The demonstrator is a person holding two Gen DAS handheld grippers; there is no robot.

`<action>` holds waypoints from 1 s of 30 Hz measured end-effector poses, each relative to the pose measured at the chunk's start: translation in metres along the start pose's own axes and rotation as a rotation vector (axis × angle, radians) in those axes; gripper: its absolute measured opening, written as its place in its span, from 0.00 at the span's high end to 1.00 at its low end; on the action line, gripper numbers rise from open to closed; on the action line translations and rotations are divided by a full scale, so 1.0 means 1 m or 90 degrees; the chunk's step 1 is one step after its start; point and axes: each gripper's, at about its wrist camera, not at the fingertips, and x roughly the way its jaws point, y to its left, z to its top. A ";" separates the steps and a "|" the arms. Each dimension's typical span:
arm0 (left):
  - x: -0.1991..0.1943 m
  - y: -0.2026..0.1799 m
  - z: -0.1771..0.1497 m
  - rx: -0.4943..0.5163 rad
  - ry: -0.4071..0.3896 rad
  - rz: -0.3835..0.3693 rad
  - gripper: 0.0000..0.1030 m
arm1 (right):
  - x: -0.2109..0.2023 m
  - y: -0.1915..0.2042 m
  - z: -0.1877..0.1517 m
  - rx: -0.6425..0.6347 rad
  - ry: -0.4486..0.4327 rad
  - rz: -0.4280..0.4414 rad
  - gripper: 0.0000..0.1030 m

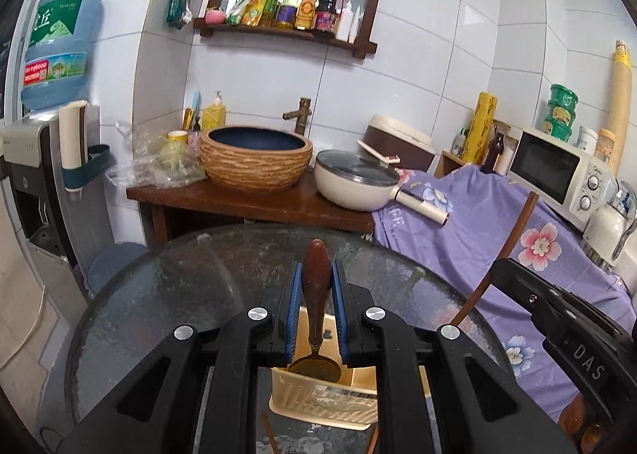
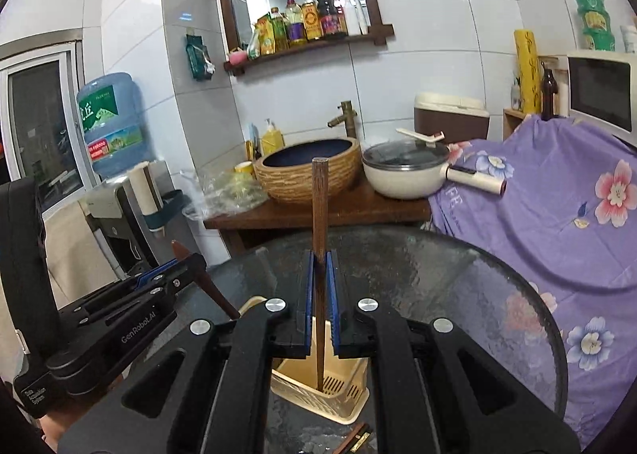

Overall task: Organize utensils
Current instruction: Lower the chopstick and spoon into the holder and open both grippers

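Observation:
In the left wrist view my left gripper (image 1: 316,267) is shut on a spoon (image 1: 315,294) with a brown wooden handle. Its brass bowl hangs just over a beige slotted basket (image 1: 322,402) on the round glass table (image 1: 159,294). In the right wrist view my right gripper (image 2: 318,255) is shut on a dark wooden chopstick (image 2: 319,207) held nearly upright. The chopstick's lower tip reaches down into the same basket (image 2: 338,386). The left gripper (image 2: 187,267) shows at the left with the spoon (image 2: 181,251). The right gripper (image 1: 501,271) and its chopstick (image 1: 509,239) show at the right of the left wrist view.
Loose chopsticks (image 2: 356,438) lie on the glass near the basket. Behind the table a wooden counter holds a basin (image 1: 254,159) and a lidded pan (image 1: 358,183). A purple flowered cloth (image 1: 477,223), a microwave (image 1: 557,171) and a water dispenser (image 1: 47,175) stand around.

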 end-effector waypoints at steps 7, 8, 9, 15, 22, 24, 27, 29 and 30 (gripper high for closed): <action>0.016 0.005 -0.022 0.000 0.033 -0.005 0.86 | 0.014 -0.004 -0.019 0.000 0.029 0.003 0.93; 0.017 0.006 -0.024 -0.001 0.036 -0.004 0.86 | 0.015 -0.003 -0.021 0.000 0.030 0.002 0.93; 0.019 0.006 -0.026 -0.001 0.039 -0.005 0.86 | 0.016 -0.004 -0.023 0.000 0.032 0.002 0.93; 0.030 0.010 -0.037 -0.005 0.064 -0.001 0.86 | 0.022 -0.008 -0.032 0.005 0.038 -0.007 0.93; 0.041 0.011 -0.045 -0.001 0.089 0.000 0.86 | 0.023 -0.012 -0.032 0.008 0.039 -0.016 0.93; 0.043 0.010 -0.047 0.002 0.092 0.000 0.86 | 0.023 -0.013 -0.033 0.003 0.039 -0.018 0.93; 0.044 0.009 -0.050 0.009 0.096 -0.001 0.86 | 0.023 -0.015 -0.037 0.002 0.041 -0.016 0.93; 0.043 0.009 -0.050 0.011 0.088 -0.001 0.85 | 0.022 -0.016 -0.038 0.001 0.041 -0.017 0.93; 0.041 0.008 -0.049 0.016 0.083 -0.002 0.85 | 0.022 -0.017 -0.039 0.001 0.041 -0.017 0.93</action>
